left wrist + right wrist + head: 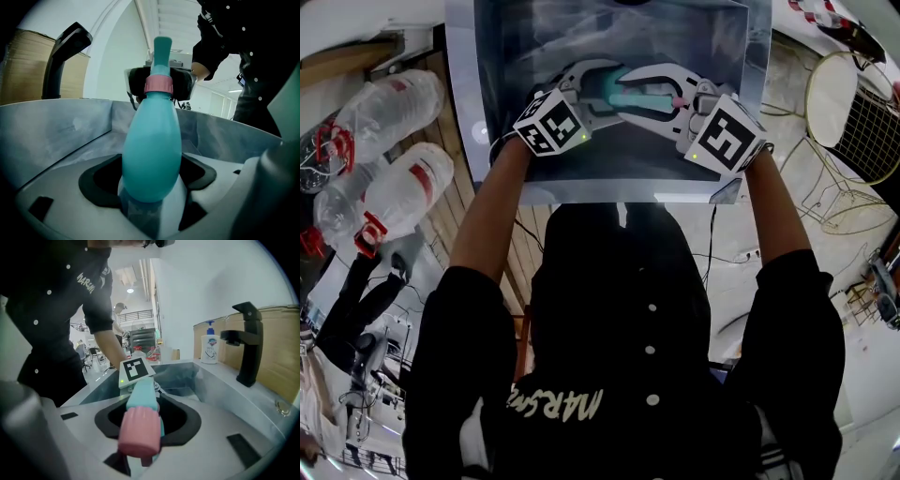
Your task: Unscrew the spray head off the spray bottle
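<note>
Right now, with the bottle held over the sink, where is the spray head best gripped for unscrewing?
Grip the pink collar, pads on opposite sides, coming from the head end, opposite the left claw on the bottle. The collar is round and in line with the bottle, so a wrist roll should turn it. The right claw grips there.

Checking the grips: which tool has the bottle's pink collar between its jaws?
The right tool: the pink ribbed collar sits between its jaws; the left tool clamps the rounded body of the teal plastic spray bottle.
</note>
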`<state>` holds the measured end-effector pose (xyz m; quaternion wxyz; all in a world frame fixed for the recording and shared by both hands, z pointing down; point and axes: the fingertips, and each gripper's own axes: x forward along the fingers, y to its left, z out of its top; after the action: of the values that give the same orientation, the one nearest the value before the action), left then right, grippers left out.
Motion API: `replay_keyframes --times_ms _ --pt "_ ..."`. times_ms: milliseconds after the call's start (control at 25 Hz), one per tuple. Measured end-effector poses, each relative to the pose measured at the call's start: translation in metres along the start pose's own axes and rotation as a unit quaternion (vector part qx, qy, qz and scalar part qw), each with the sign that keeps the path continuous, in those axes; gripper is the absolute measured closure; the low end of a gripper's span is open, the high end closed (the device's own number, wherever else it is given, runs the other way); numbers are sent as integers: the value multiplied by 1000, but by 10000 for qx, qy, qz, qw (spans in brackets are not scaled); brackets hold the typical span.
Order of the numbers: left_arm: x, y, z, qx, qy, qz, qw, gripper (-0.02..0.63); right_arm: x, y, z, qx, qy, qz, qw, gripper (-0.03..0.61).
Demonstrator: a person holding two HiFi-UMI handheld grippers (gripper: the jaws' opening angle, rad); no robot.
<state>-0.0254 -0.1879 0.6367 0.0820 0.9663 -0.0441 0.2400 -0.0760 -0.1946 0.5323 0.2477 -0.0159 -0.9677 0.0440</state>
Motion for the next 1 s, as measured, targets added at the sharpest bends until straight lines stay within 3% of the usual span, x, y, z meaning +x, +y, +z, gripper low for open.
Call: replay_keyframes --times_ms 280,480,680,1000 --pt "0 -8 -2 101 60 -176 9998 225 1 7 1 -18 -58 -30 10000 414" --pt "-2 -7 -2 108 -5 -313 9995 227 2 8 4 -279 -111 415 9987 414" --pt "-4 -11 -4 405 6 -804 9959 226 4 14 4 -390 -94 995 9942 414" --pt "-3 -12 -2 398 -67 -1030 9939 227 1 12 3 -175 -309 1082 9935 411"
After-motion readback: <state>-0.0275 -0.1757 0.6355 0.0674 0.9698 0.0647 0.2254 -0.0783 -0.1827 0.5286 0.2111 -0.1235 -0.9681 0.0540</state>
